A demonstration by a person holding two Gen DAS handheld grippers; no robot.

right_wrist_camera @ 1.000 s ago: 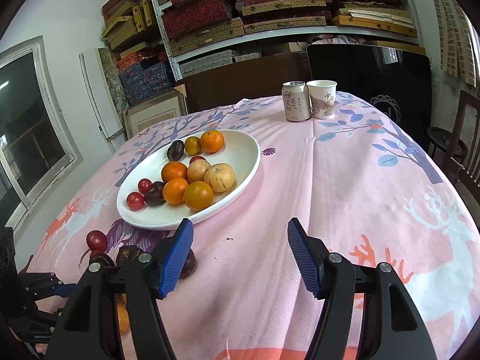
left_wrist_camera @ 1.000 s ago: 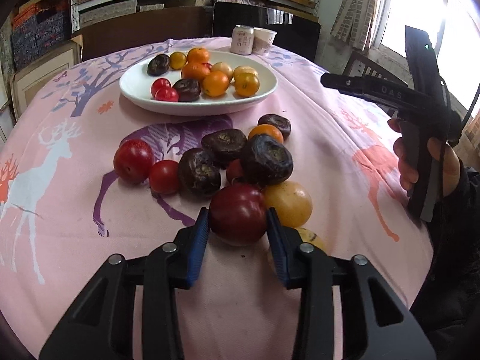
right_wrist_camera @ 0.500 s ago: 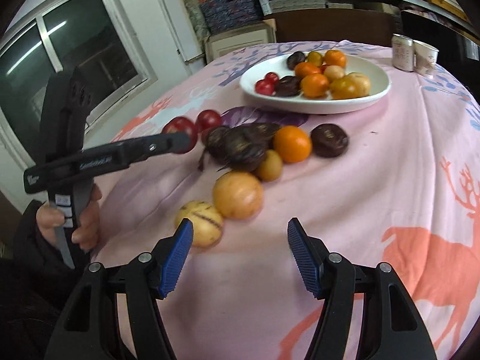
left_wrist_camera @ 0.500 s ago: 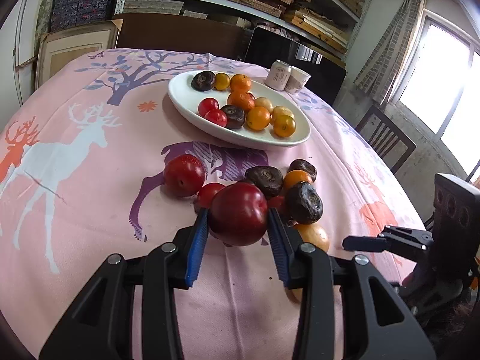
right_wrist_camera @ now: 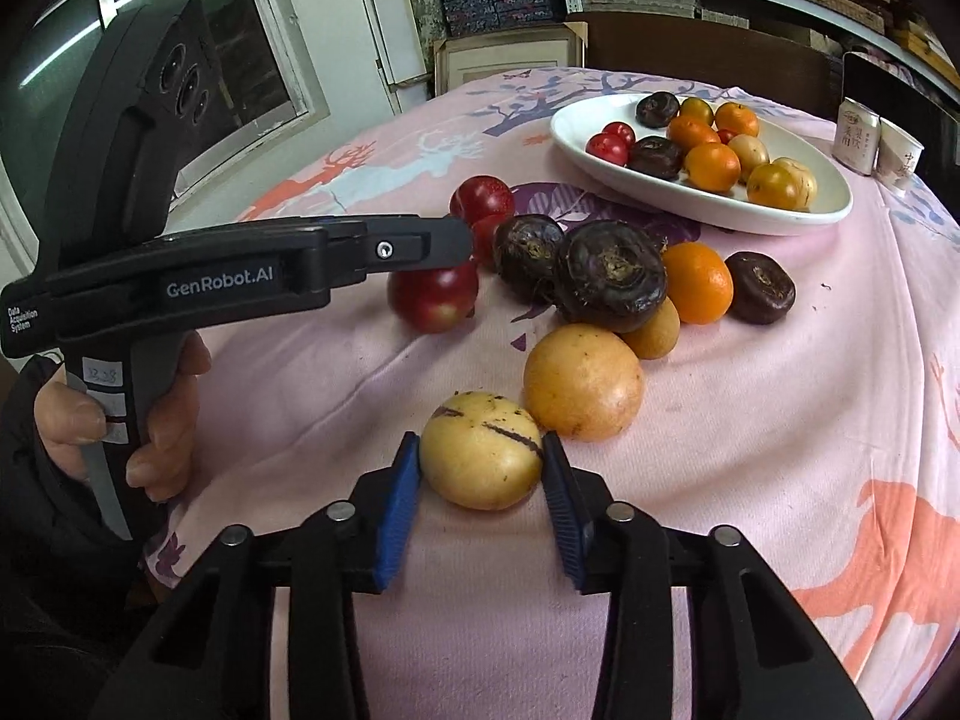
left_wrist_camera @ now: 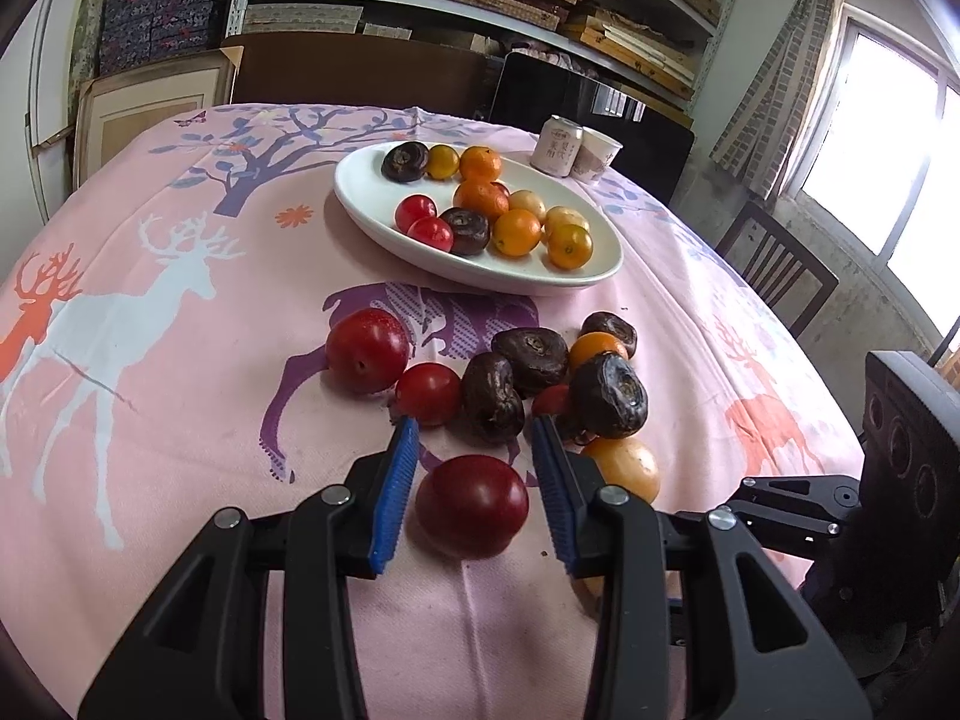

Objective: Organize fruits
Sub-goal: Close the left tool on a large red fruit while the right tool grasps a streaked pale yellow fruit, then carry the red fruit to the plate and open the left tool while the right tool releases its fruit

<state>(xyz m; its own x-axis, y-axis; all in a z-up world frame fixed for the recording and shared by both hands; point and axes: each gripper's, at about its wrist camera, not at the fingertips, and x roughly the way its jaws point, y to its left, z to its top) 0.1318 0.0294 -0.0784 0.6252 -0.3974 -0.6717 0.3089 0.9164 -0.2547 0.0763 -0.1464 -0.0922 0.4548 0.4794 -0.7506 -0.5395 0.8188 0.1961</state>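
Observation:
My left gripper point(left_wrist_camera: 474, 456) is open; a dark red plum point(left_wrist_camera: 472, 506) lies on the cloth between its blue pads, not touching them. My right gripper point(right_wrist_camera: 480, 462) stands around a pale yellow fruit with dark streaks point(right_wrist_camera: 480, 450), both pads touching its sides. Loose fruit lies ahead: a red plum point(left_wrist_camera: 367, 349), a small tomato point(left_wrist_camera: 428, 393), dark brown fruits point(left_wrist_camera: 531, 352), an orange point(right_wrist_camera: 698, 282) and a round yellow fruit point(right_wrist_camera: 583, 383). A white oval plate point(left_wrist_camera: 372, 204) holds several fruits.
A drinks can point(left_wrist_camera: 559, 144) and a paper cup point(left_wrist_camera: 597, 154) stand behind the plate. A dark chair point(left_wrist_camera: 774, 273) is at the table's right edge. Shelves and boxes line the back wall. The left gripper's body point(right_wrist_camera: 240, 276) reaches over the plum in the right wrist view.
My left gripper has opened and let the dark red plum down onto the cloth. My right gripper has moved forward and closed in around the pale yellow fruit.

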